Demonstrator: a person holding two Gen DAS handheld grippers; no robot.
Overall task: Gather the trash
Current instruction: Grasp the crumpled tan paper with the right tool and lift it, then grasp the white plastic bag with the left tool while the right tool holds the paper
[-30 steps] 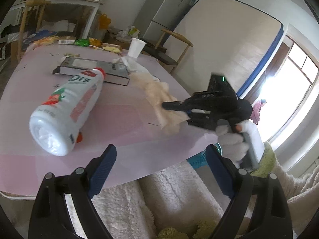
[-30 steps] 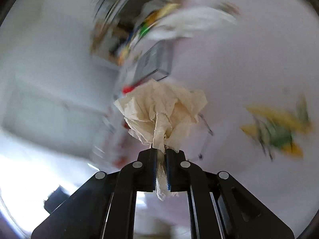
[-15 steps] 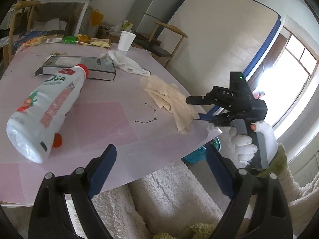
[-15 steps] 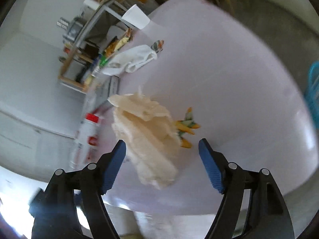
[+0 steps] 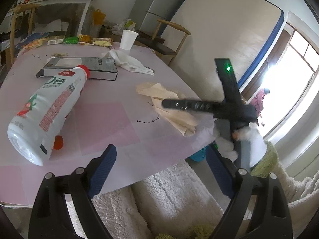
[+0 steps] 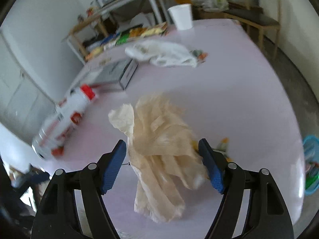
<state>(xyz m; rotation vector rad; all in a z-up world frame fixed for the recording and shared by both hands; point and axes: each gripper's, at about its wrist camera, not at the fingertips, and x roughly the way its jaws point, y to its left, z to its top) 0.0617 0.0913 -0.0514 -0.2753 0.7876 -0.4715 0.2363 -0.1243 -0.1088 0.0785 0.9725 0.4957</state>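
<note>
The table (image 5: 103,119), topped in pale pink, fills most of both views; behind it stand a fridge (image 5: 159,2), a wooden chair (image 5: 171,31) and a cluttered side table (image 5: 59,0); a bright window (image 5: 289,79) lies to the right in the left wrist view; fluffy white cloth (image 5: 169,195) shows below the table's near edge.

On the table, a white bottle (image 5: 45,115) with a red cap lies on its side, its cap end touching a flat grey box (image 5: 79,67); a loose red cap (image 5: 58,142) sits by the bottle's base; a white plastic bag (image 5: 131,61) lies crumpled just past the box, and a paper cup (image 5: 128,38) stands upright beyond it; snack wrappers (image 5: 79,39) line the far edge.

The beige tissue (image 6: 159,145), crumpled and long, lies near the table's right-hand near edge, one end hanging toward the rim; a small yellow and green wrapper (image 6: 222,143) peeks out just beside it; a blue bin (image 6: 311,165) sits below the table edge, at the right of the right wrist view.

The right gripper (image 6: 162,163) hangs over the tissue with its blue pads wide of it on either side; its jaws are closing, the tissue lies between them, and neither pad presses on it; a white-gloved hand (image 5: 245,139) carries this gripper in the left wrist view.

The left gripper (image 5: 159,169) hovers at the near table edge, jaws spread wide with nothing between them.
</note>
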